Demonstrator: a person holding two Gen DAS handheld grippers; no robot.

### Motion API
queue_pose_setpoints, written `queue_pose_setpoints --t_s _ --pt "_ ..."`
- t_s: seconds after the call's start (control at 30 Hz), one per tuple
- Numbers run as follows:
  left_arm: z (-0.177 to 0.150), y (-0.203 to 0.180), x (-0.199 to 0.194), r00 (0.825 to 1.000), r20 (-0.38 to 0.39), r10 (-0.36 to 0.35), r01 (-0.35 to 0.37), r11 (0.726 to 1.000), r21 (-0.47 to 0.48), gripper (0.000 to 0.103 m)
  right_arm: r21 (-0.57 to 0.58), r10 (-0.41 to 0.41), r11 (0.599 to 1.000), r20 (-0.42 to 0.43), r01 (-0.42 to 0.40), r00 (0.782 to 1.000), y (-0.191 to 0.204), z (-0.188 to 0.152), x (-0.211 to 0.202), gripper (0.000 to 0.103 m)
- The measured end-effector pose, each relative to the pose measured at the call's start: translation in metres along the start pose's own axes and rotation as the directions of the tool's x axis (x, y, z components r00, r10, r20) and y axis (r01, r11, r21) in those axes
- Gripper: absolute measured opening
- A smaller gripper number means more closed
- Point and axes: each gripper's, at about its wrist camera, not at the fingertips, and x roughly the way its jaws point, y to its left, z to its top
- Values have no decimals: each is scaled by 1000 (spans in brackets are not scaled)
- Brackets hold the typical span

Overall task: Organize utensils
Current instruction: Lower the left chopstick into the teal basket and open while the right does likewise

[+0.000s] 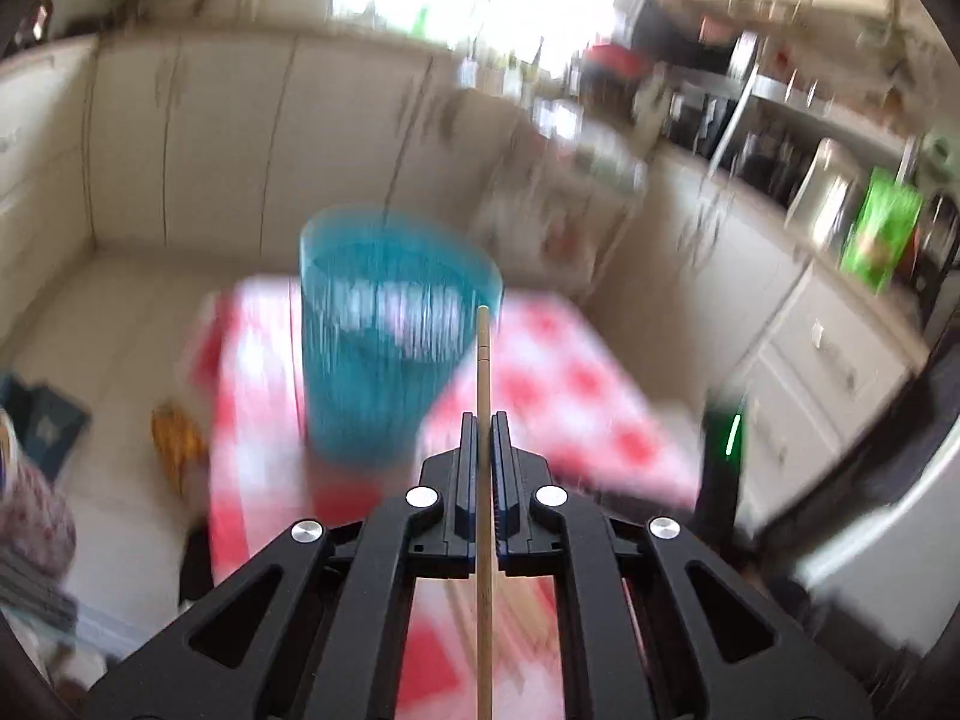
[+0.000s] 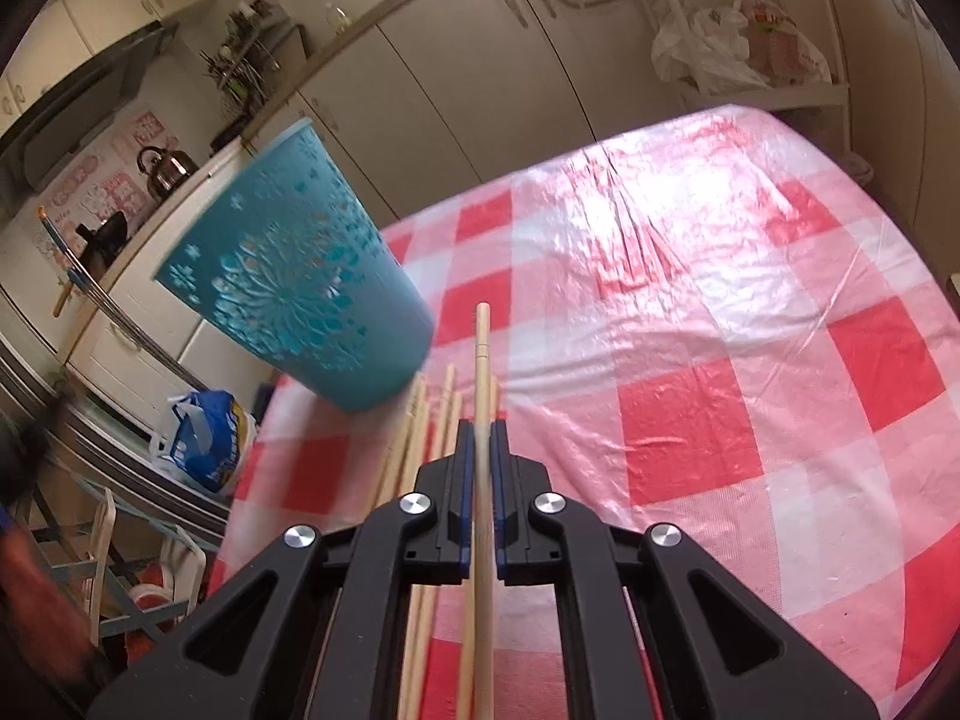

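One chopstick (image 1: 483, 372) is clamped in the left gripper (image 1: 482, 420), another chopstick (image 2: 482, 360) in the right gripper (image 2: 482, 426). Just ahead-left, the teal perforated holder (image 2: 300, 282) is kept close, probably for dropping them in; spare chopsticks (image 2: 420, 420) are left underneath.

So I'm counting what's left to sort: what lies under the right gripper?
Under the right gripper, which is shut on one chopstick, several loose chopsticks lie on the checked tablecloth. The gripper body covers part of them, so I can't count them.
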Motion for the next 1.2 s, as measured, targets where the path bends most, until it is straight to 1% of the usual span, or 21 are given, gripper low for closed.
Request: queue_pose_setpoints --t_s 0.07,0.1,0.17,0.2,0.27,0.33,0.4,0.47,0.53,0.57,0.67,0.73,0.87,0.93,1.0,1.03,1.07,1.1,1.13,1.17,1.2 --pt "31 -2 -11 993 117 20 -21 1000 5 4 -5 2 1000 18 -2 1000 3 -1 -3 6" --pt "53 -2 -14 979 199 37 -38 999 0 4 -6 5 1000 23 -5 1000 4 -1 -4 6" --pt "79 1 -15 959 279 55 -51 998 -24 4 -11 6 1000 31 -6 1000 5 -2 -6 6" --pt "95 3 -8 943 324 79 -73 997 -30 4 -16 4 1000 34 -4 999 6 -3 -7 6" --pt "119 11 5 919 375 119 -102 993 -64 4 -19 3 1000 43 -3 999 7 -4 -7 6" --pt "133 22 17 902 407 147 -112 988 -110 4 -21 3 1000 45 -2 999 7 -4 -7 6" --pt "142 29 29 888 421 185 -140 981 -135 4 -22 2 1000 44 -1 999 7 -5 -5 6" --pt "146 39 43 886 407 221 -170 973 -159 4 -22 6 1000 41 -5 999 7 -6 -4 6" --pt "140 43 63 894 378 240 -192 968 -160 4 -25 4 1000 40 -3 999 8 -6 -4 6" --pt "137 45 71 898 354 261 -220 964 -150 4 -27 4 1000 41 -3 999 8 -6 -4 6" --pt "120 49 92 905 315 287 -263 958 -116 4 -32 5 999 46 -4 999 9 -6 -5 6" --pt "111 50 99 912 292 289 -271 957 -101 4 -34 6 999 50 -5 999 10 -6 -6 6" --pt "87 43 100 919 258 299 -298 954 -46 4 -38 12 999 66 -9 998 10 -4 -10 6" --pt "75 38 98 925 235 297 -301 953 -19 5 -43 23 999 87 -19 996 12 -1 -15 6" --pt "66 38 95 933 208 294 -300 954 -1 8 -48 45 998 119 -39 992 15 2 -23 6" --pt "62 40 94 937 182 297 -304 953 9 15 -50 55 998 137 -48 989 18 5 -28 6" --pt "57 42 90 939 158 305 -310 951 9 30 -55 65 997 153 -57 986 20 8 -33 6" --pt "53 45 85 938 148 314 -318 948 0 39 -62 80 996 181 -70 980 25 12 -41 6" --pt "49 46 80 934 149 324 -326 945 -10 51 -71 99 994 215 -86 972 31 17 -49 6" --pt "44 49 71 929 157 335 -335 942 -25 55 -76 110 993 233 -95 966 35 21 -53 6" --pt "41 50 65 929 157 336 -336 941 -30 56 -79 133 990 265 -116 955 42 28 -60 6"
